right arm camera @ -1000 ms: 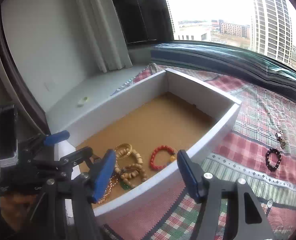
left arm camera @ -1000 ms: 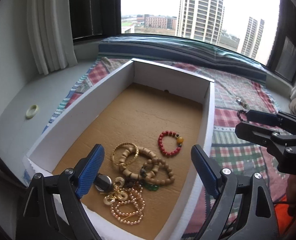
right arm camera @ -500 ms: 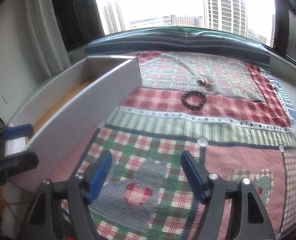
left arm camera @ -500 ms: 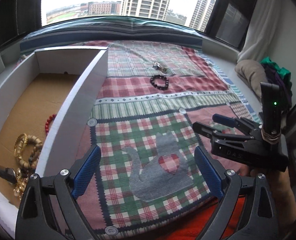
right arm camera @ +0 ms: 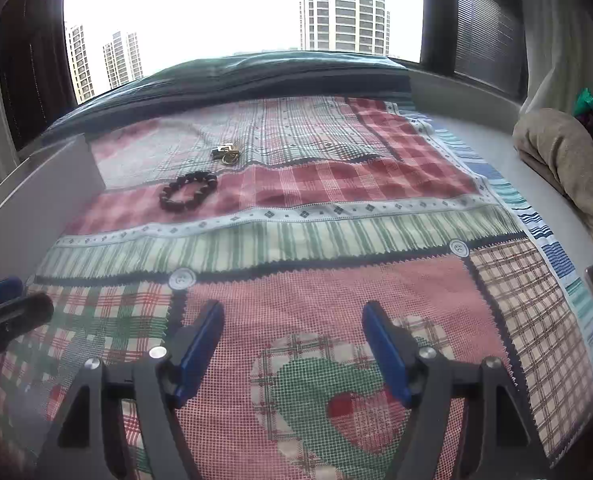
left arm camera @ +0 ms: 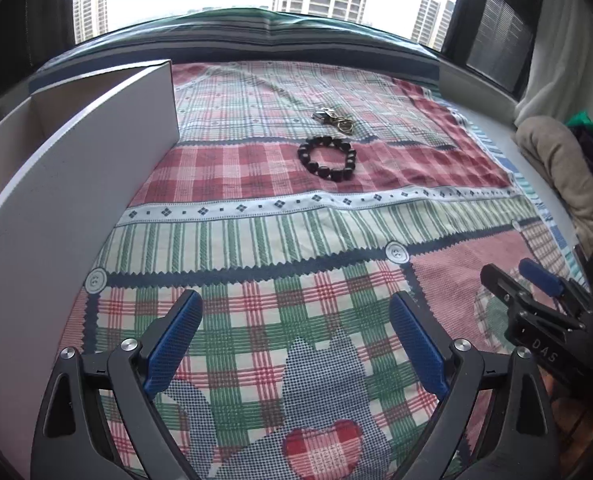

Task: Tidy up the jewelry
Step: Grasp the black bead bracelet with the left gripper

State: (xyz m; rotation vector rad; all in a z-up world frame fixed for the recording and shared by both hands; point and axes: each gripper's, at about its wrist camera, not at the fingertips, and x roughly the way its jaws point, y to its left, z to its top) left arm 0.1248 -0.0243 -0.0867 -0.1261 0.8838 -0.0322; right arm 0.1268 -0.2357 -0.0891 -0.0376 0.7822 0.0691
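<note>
Both grippers have swung away from the white box (left arm camera: 68, 184) onto the patchwork quilt (left arm camera: 296, 240). Left gripper (left arm camera: 294, 344) and right gripper (right arm camera: 294, 348) gape empty; the dark bead bracelet (left arm camera: 327, 158) lies ahead beside a metal clasp (left arm camera: 333, 119).

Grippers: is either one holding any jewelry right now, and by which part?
Nothing is held. The left gripper and right gripper are both open over the quilt; the black bracelet lies ahead, untouched.
</note>
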